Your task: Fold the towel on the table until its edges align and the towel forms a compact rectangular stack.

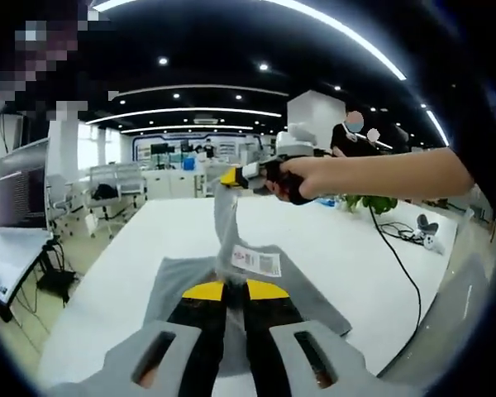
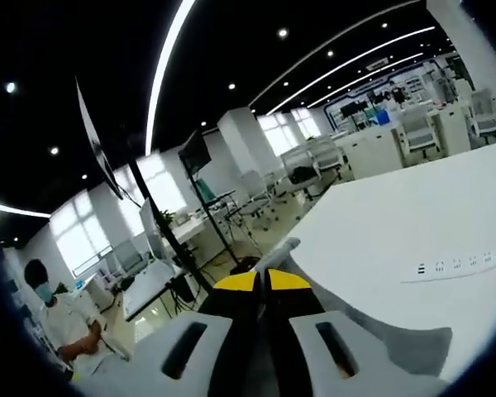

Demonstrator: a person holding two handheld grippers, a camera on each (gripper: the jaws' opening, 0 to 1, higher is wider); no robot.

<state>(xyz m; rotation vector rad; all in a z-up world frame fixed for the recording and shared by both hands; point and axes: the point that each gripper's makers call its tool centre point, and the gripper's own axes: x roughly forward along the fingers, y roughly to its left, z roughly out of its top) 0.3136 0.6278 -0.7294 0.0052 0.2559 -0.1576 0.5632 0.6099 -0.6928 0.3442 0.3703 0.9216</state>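
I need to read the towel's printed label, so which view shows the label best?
The left gripper view: the white label faces the camera on the grey towel, just above the left claw. The right gripper view shows a sliver of towel at the right claw.

Both grippers clamped, raised.

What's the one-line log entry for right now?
phase: mid-fold | left gripper: shut on towel near label | right gripper: shut on towel, lifted above table | towel: not yet stacked
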